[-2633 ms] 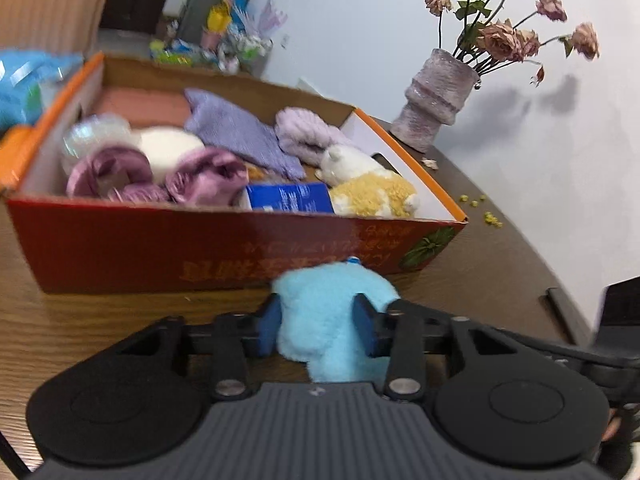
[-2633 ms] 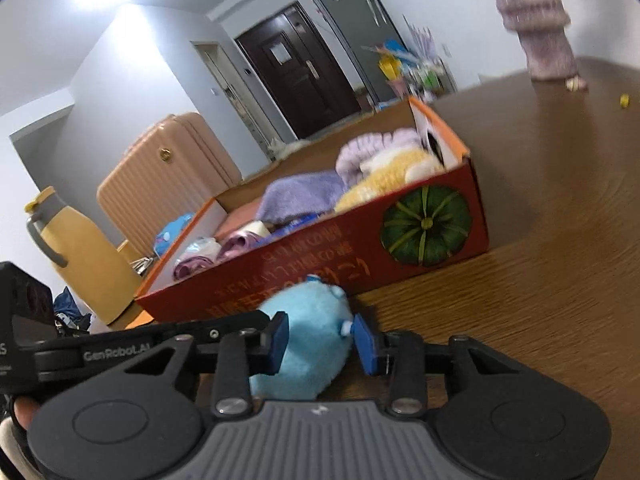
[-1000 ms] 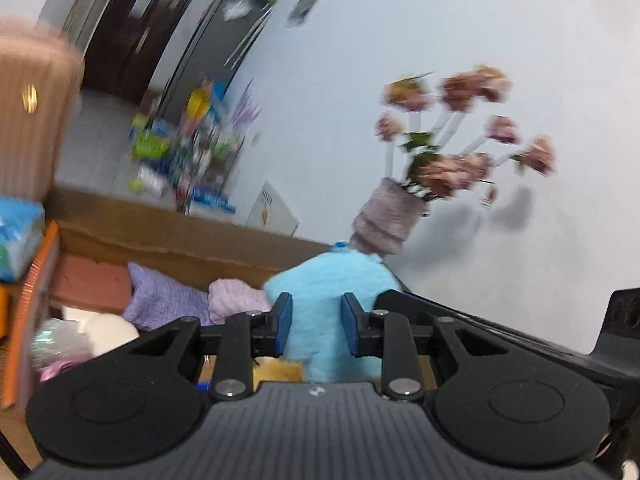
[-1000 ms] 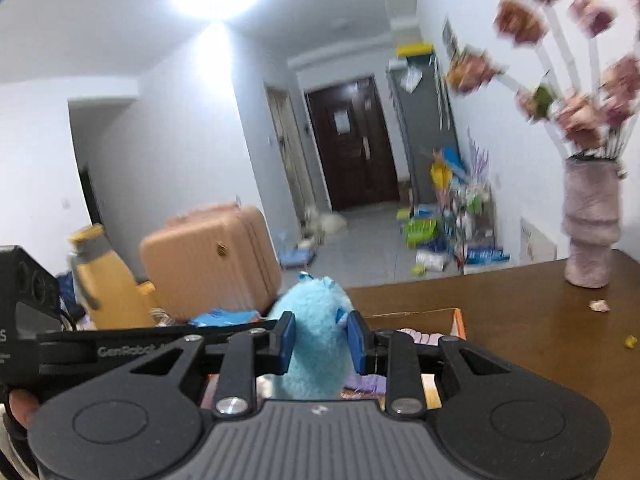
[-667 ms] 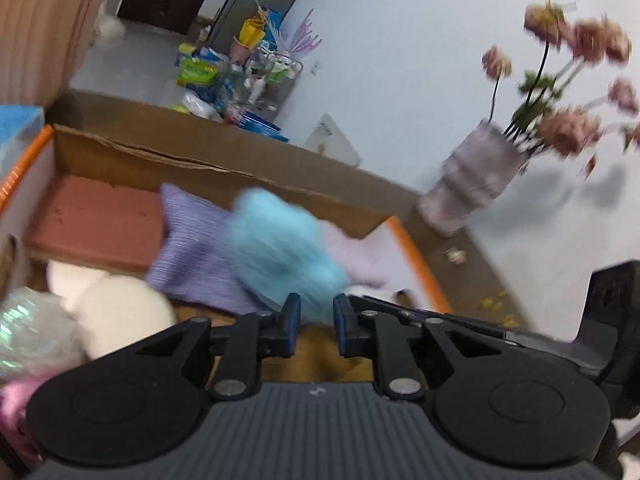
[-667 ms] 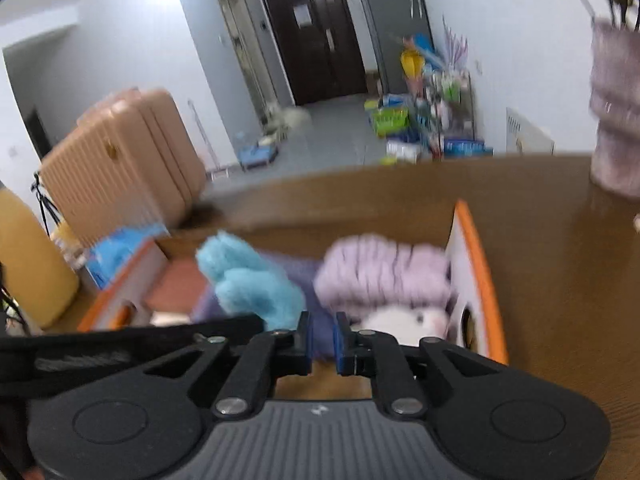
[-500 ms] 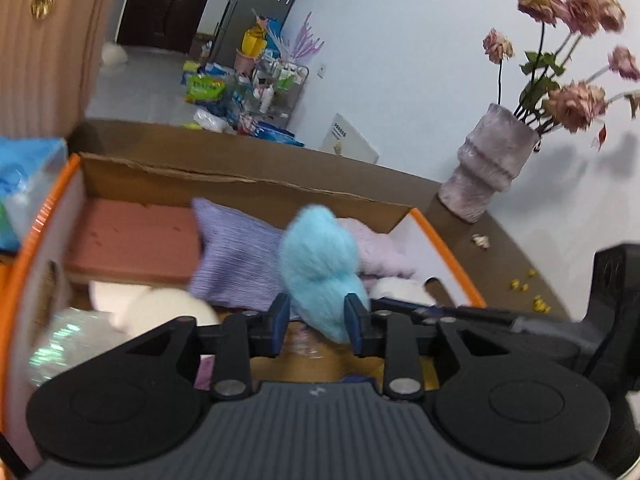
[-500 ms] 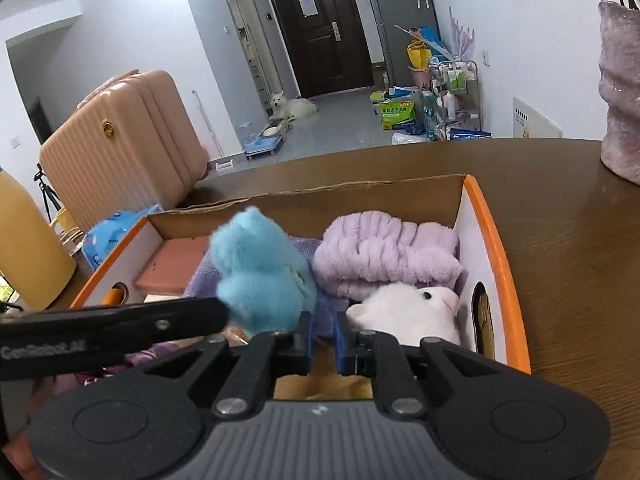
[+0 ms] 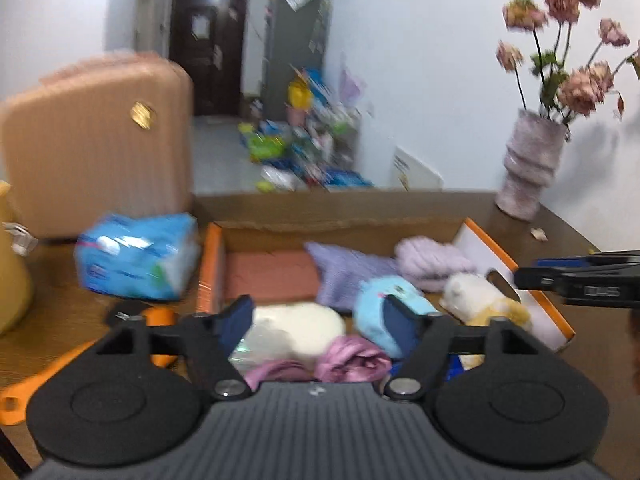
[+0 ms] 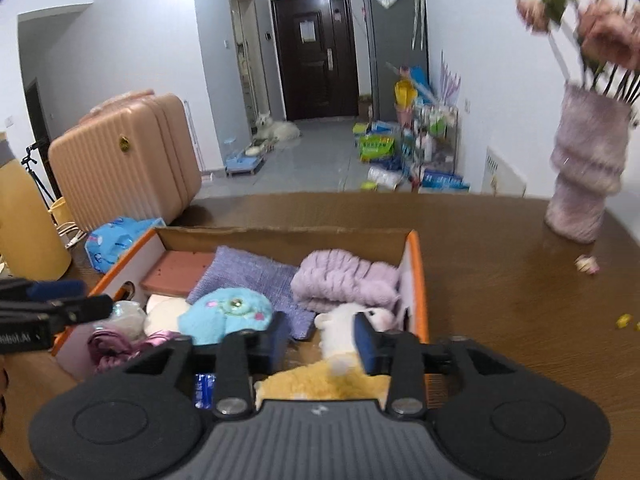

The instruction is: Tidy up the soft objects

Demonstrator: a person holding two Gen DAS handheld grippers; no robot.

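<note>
And it was down! The blue plush toy (image 10: 224, 316) had dropped into the orange cardboard box (image 10: 418, 280), lying on the purple cloth (image 10: 248, 276) beside the white-and-yellow plush (image 10: 348, 332). Both claws had just been opening: the left claw (image 9: 316, 320) stood spread wide and empty, the right claw (image 10: 320, 340) parted, pinching nothing. That toy looked sorted; the bench (image 10: 520, 300) seemed bare of soft things.

I'm working in a lived-in home: a wooden dining table (image 10: 500, 300) with a vase of dried flowers (image 9: 532, 168), a pink suitcase (image 10: 124, 160), a cluttered rack (image 10: 424, 140) and a dark front door (image 10: 316, 48) beyond.
</note>
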